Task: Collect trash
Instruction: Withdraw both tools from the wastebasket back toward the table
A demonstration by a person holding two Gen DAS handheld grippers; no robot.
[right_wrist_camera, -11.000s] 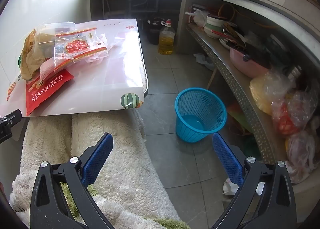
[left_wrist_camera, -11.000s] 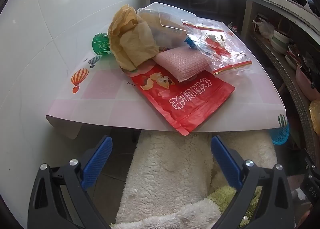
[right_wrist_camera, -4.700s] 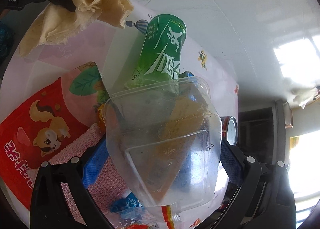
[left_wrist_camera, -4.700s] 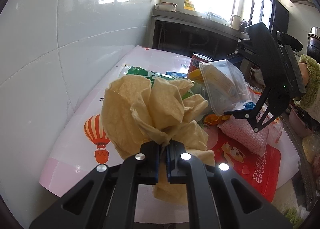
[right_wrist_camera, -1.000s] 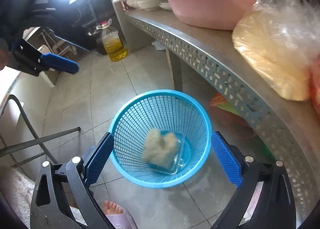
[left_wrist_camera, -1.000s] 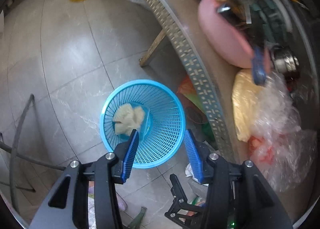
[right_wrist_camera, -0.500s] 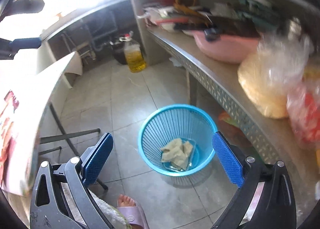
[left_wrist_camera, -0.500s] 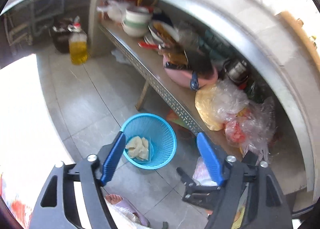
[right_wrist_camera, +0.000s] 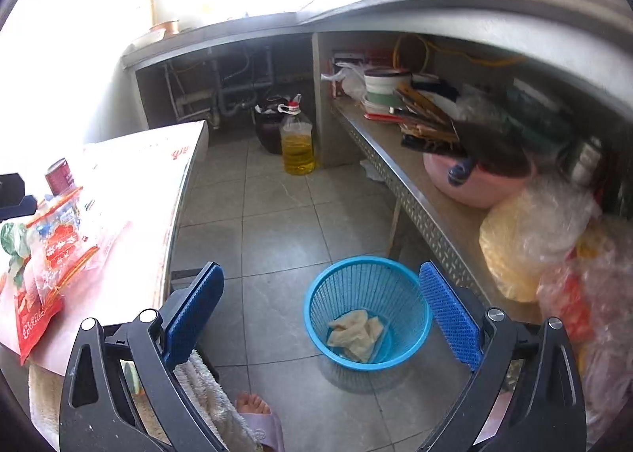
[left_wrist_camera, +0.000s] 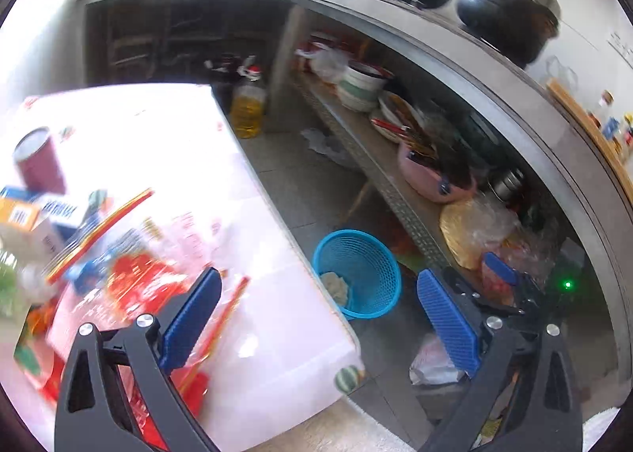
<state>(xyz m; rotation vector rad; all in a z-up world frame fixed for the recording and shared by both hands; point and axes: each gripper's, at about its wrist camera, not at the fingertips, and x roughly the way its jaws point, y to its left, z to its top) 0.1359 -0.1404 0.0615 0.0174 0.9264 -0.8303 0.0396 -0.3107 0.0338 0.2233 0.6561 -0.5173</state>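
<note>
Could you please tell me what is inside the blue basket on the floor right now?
The blue basket holds crumpled yellowish paper lying on a clear plastic container at the bottom. Whatever lies beneath them is covered, so I cannot tell.

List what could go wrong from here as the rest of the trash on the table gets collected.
1. The clear plastic bags lie overlapped in a loose pile; a grab with the open left tool may drag several at once and spill some off the table edge.
2. The red can stands upright beside the pile and could tip.
3. The blue basket is small; the bigger wrappers may miss it.
</note>
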